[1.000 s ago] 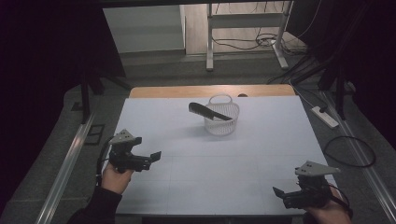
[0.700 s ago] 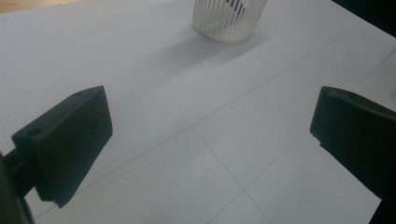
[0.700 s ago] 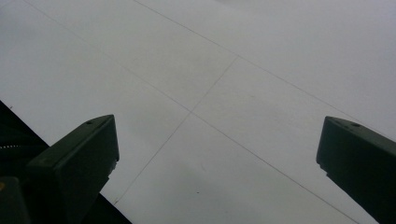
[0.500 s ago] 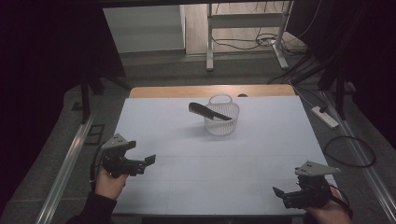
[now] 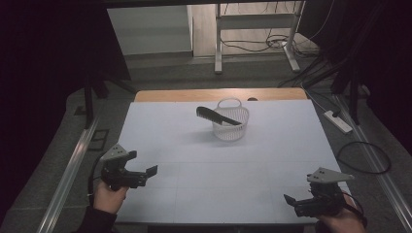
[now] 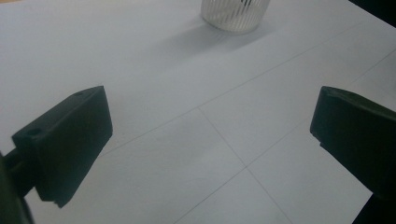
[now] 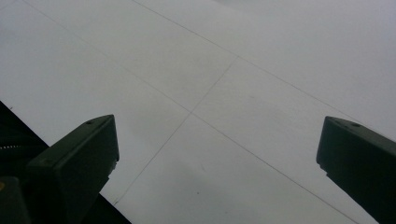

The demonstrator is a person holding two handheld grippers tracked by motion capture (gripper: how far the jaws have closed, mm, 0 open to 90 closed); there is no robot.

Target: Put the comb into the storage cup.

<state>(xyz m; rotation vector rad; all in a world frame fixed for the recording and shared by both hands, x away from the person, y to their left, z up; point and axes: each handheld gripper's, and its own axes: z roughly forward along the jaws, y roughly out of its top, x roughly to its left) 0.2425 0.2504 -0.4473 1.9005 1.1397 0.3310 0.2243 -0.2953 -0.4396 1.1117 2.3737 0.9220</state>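
high view: a comb point(image 5: 217, 116) lies across the rim of a white basket point(image 5: 231, 126) at the far middle of the table point(image 5: 194, 160), one end jutting out to the left. left gripper point(image 5: 151, 171) sits near the left front edge, right gripper point(image 5: 287, 199) at the right front corner, both well apart from the basket. both have jaws spread wide, holding nothing.

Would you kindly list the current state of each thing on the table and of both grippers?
Comb: lying across the basket's rim, one end sticking out to the left.
Basket: upright on the table, handle at the far side.
Left gripper: open, empty, low over the table's near left part.
Right gripper: open, empty, by the table's near right corner.
Table: covered in white.
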